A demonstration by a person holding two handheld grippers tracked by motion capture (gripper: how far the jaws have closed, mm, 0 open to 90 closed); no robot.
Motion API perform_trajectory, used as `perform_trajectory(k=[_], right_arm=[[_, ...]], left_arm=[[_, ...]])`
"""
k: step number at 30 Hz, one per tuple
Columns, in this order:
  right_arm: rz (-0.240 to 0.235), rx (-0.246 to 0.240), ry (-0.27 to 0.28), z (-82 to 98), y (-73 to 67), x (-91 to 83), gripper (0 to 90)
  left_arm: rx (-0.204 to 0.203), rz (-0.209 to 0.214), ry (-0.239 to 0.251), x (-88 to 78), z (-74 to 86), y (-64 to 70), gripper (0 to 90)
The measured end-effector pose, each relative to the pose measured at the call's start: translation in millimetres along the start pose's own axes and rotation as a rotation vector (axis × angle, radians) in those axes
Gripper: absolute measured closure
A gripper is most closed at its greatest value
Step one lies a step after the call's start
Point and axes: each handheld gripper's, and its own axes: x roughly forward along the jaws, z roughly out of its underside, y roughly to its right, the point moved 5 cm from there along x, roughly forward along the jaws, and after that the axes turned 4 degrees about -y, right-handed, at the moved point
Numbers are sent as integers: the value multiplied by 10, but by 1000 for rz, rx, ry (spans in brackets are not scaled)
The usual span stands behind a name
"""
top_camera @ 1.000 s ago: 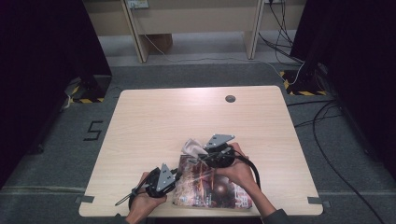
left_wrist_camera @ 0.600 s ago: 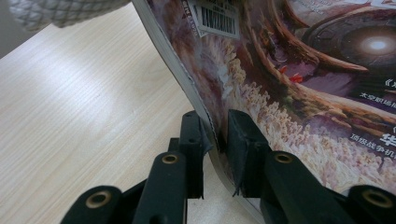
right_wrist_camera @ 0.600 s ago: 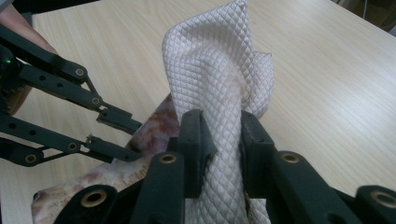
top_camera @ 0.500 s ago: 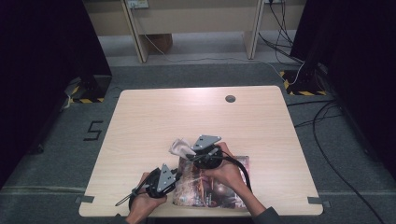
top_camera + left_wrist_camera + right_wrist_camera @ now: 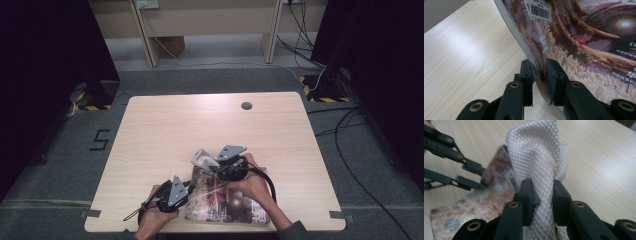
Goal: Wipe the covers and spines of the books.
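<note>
A colourful magazine [image 5: 227,202] lies at the table's near edge. My left gripper [image 5: 191,189] is shut on the magazine's left edge; in the left gripper view the cover [image 5: 586,50] curves up from between the jaws of that gripper [image 5: 539,75]. My right gripper [image 5: 211,167] is shut on a bunched white quilted cloth [image 5: 201,157], held over the magazine's upper left corner. In the right gripper view the cloth [image 5: 536,157] rises from my right gripper [image 5: 541,195], with the magazine [image 5: 474,205] and the left gripper [image 5: 471,176] beyond it at the left.
The light wooden table [image 5: 200,125] has a round cable hole [image 5: 246,105] near its far edge. A floor mark "5" [image 5: 100,140] lies to the left, and cables [image 5: 350,150] run over the floor at the right.
My right gripper carried the cloth leftward over the magazine, then came back a little to the right. The left gripper kept still on the magazine's edge.
</note>
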Motion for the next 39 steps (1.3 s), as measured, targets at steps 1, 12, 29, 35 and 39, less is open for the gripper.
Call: perform_trajectory(k=[1, 12, 29, 35, 39], right_arm=[[4, 8, 2, 34, 28, -7, 737], [67, 68, -63, 428, 353, -139, 736], [33, 4, -27, 177, 152, -51, 736], [73, 34, -70, 380, 313, -99, 736], [89, 64, -97, 537, 439, -139, 737]], left_arm=[[2, -2, 0, 0, -5, 3, 758], [7, -2, 2, 0, -9, 1, 757], [12, -7, 5, -7, -15, 6, 751], [11, -5, 5, -11, -14, 6, 749], [15, -9, 6, -12, -21, 8, 749]])
